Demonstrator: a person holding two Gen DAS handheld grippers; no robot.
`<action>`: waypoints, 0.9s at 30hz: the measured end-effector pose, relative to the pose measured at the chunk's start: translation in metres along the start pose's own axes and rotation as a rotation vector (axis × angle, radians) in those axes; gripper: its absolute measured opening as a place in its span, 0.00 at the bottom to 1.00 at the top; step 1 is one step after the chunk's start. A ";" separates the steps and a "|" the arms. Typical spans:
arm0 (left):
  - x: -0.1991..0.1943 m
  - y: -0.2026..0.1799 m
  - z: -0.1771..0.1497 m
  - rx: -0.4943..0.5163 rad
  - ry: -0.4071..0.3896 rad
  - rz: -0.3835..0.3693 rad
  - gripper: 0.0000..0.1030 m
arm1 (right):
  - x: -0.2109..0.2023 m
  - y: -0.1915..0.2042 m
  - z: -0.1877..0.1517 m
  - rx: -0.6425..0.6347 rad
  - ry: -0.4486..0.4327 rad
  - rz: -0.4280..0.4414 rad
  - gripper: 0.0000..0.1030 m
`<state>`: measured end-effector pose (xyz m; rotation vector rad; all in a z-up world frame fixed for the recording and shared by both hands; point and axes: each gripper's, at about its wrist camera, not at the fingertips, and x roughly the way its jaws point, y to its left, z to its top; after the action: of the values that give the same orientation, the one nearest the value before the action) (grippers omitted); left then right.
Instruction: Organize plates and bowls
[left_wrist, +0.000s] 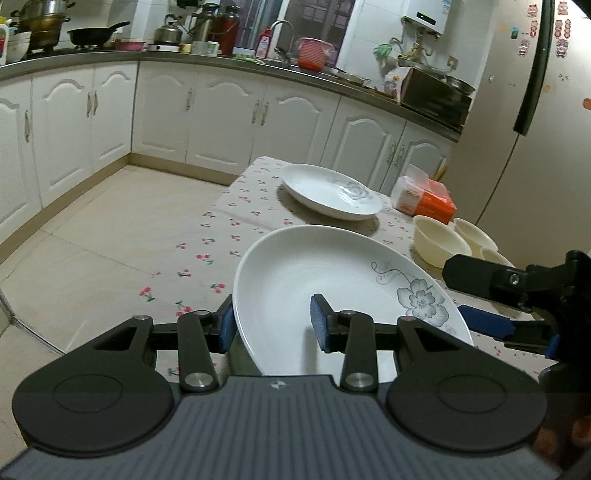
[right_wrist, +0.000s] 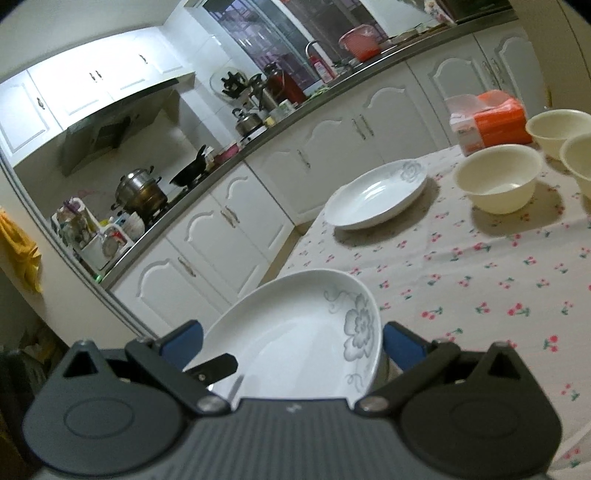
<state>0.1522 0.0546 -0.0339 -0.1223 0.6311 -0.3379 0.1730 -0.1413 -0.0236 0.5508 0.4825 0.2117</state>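
Note:
A white plate with a grey flower (left_wrist: 332, 288) (right_wrist: 295, 332) hangs tilted over the near edge of the cherry-print tablecloth (left_wrist: 221, 240). My left gripper (left_wrist: 273, 326) is shut on its near rim, one blue pad outside the wall and one inside. My right gripper (right_wrist: 293, 343) (left_wrist: 465, 295) straddles the opposite rim with its jaws wide. Its lower pad lies under the rim and the upper finger stands off above it. A second flowered plate (left_wrist: 332, 192) (right_wrist: 376, 195) lies flat farther back. Cream bowls (left_wrist: 436, 240) (right_wrist: 498, 181) stand to the right of it.
An orange tissue pack (left_wrist: 424, 201) (right_wrist: 491, 122) sits behind the bowls. White base cabinets (left_wrist: 221, 110) and a crowded counter run along the far wall, with bare tile floor between. A fridge door (left_wrist: 535, 110) rises at the right.

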 end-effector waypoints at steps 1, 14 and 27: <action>-0.001 0.003 -0.001 -0.002 -0.001 0.005 0.42 | 0.002 0.001 -0.001 -0.002 0.004 0.003 1.00; -0.003 0.021 -0.007 -0.009 0.028 0.022 0.42 | 0.011 0.008 -0.006 -0.021 0.031 0.004 1.00; -0.005 0.018 -0.006 0.010 0.048 0.018 0.44 | 0.010 0.005 -0.008 -0.013 0.037 -0.003 1.00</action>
<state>0.1499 0.0729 -0.0397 -0.0995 0.6778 -0.3271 0.1779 -0.1307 -0.0307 0.5336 0.5171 0.2219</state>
